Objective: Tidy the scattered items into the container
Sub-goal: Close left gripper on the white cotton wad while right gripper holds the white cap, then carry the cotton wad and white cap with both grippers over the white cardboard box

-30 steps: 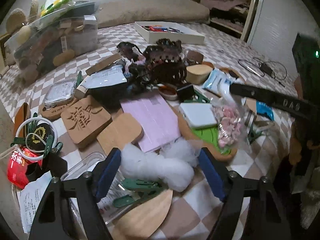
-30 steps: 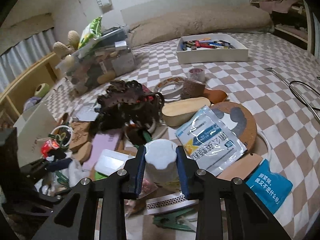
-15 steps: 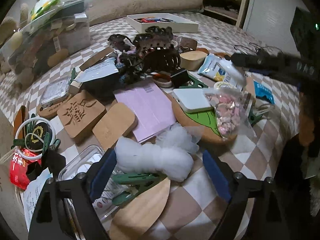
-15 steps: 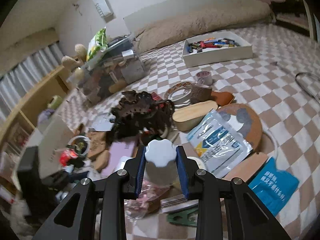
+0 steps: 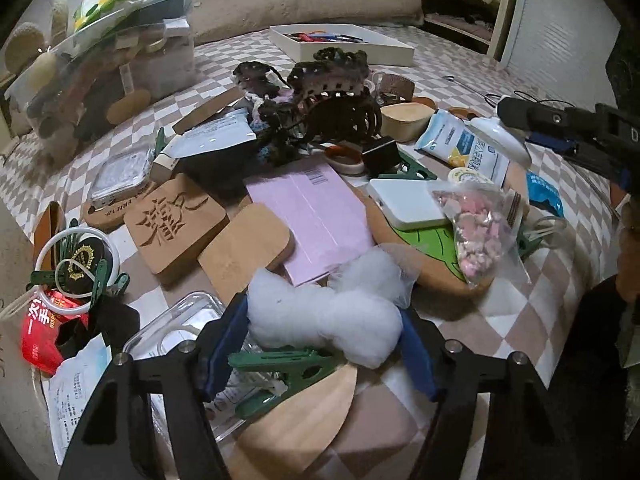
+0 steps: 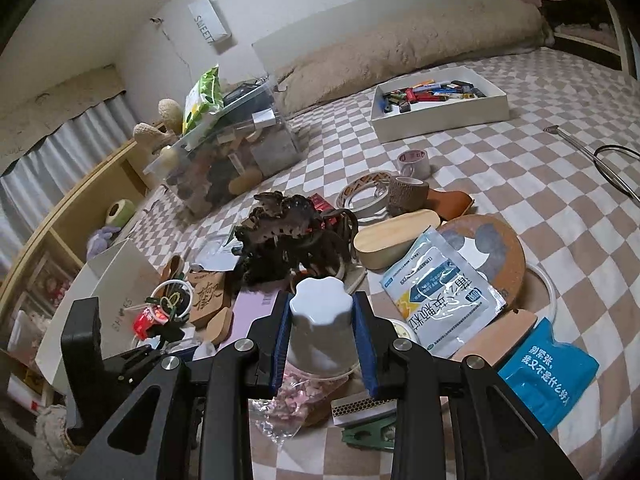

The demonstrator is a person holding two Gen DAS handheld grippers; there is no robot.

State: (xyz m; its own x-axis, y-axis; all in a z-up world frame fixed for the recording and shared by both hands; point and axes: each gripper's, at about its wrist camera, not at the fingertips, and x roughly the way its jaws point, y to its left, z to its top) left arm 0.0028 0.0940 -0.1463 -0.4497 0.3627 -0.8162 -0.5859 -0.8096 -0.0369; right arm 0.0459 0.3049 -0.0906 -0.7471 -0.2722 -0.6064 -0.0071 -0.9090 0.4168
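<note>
A white fluffy bundle [image 5: 320, 320] lies on the checked bedcover at the near edge of the pile. My left gripper [image 5: 320, 332] straddles it and its jaws are closing, with a blue pad touching each end. A green clip [image 5: 280, 364] lies just under the bundle. My right gripper [image 6: 322, 320] is shut on a white jar with a scalloped lid [image 6: 322, 320], held above a bag of pink bits [image 6: 296, 392]. In the left wrist view the jar [image 5: 500, 136] and the right gripper's arm show at the far right. A clear bin [image 6: 224, 160] full of items stands at the back left.
The pile holds wooden coasters [image 5: 176, 224], a pink folder [image 5: 316, 216], dark hair claws [image 5: 328, 96], a white pouch [image 6: 440, 300], tape rolls [image 6: 412, 192] and a blue packet [image 6: 548, 368]. A white tray of lighters [image 6: 436, 108] sits further back. A white box [image 6: 120, 280] stands at the left.
The left jaws spread wider, then came in until the pads met the white bundle. The right gripper tipped upward a little, still holding the jar.
</note>
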